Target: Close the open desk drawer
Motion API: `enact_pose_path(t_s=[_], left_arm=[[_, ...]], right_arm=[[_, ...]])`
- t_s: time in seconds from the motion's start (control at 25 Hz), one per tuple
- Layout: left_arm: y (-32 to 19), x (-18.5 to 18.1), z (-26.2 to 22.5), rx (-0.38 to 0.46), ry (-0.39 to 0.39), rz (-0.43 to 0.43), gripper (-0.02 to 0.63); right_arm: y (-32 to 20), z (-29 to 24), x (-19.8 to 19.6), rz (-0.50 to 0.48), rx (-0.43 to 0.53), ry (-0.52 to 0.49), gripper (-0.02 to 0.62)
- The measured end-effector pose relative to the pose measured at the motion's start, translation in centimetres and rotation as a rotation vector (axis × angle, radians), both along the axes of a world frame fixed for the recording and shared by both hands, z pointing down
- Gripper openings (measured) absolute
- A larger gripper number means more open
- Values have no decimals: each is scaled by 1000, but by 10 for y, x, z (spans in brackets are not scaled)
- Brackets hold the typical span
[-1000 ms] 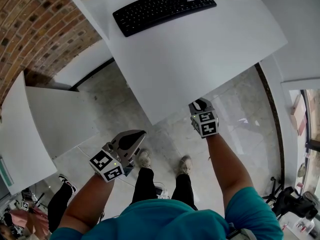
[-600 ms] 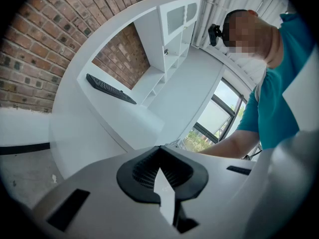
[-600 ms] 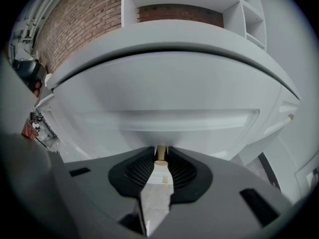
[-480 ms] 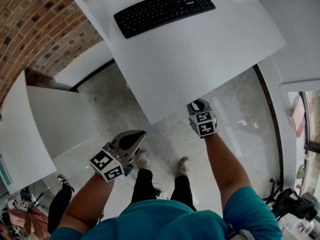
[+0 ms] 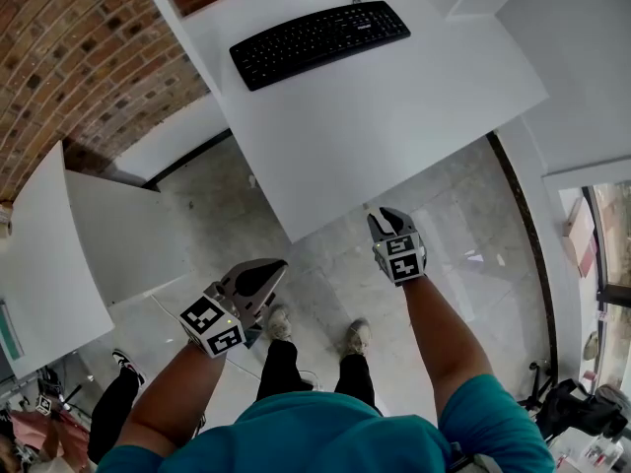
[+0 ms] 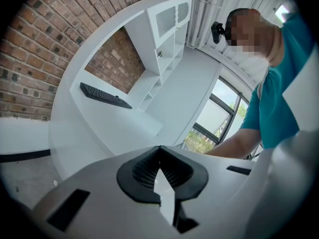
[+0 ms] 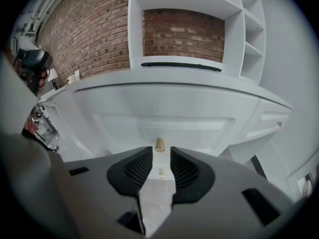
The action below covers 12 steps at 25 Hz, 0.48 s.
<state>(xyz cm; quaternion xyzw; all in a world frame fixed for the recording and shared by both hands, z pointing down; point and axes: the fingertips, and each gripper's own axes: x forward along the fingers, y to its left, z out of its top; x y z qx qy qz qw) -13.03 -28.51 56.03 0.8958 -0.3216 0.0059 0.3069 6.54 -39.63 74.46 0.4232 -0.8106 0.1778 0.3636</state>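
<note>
Right tongs (image 7: 160,156) have just been opening, now wide and empty, the brass knob (image 7: 159,144) of the drawer (image 7: 204,126) just beyond their tips. Left tongs (image 6: 159,158) are pinched together, empty.

Office: white desk (image 5: 394,116), keyboard (image 5: 320,42)

The keyboard (image 5: 320,31) lies on the desk (image 5: 394,116) near the wall (image 5: 69,57) — the drawer knob (image 7: 159,144) sits below the desk's front edge.

No readable text anywhere — the keyboard (image 5: 320,31) keys are too small to read.
</note>
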Motion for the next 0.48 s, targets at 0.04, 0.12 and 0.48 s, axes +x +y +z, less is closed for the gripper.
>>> enact_pose_path(t_s=[0.04,0.12,0.48], left_arm=[[1,2,-5,9,-1,1,14],[3,8,-14,26,-4,4,14],[10,36,-76,102,9,4,14]], right_arm=[[2,-8,2,-2,8,-4,117],[6,-23,5,-6,27,-15,105],[31,-106,26,-24,112,-67,60]])
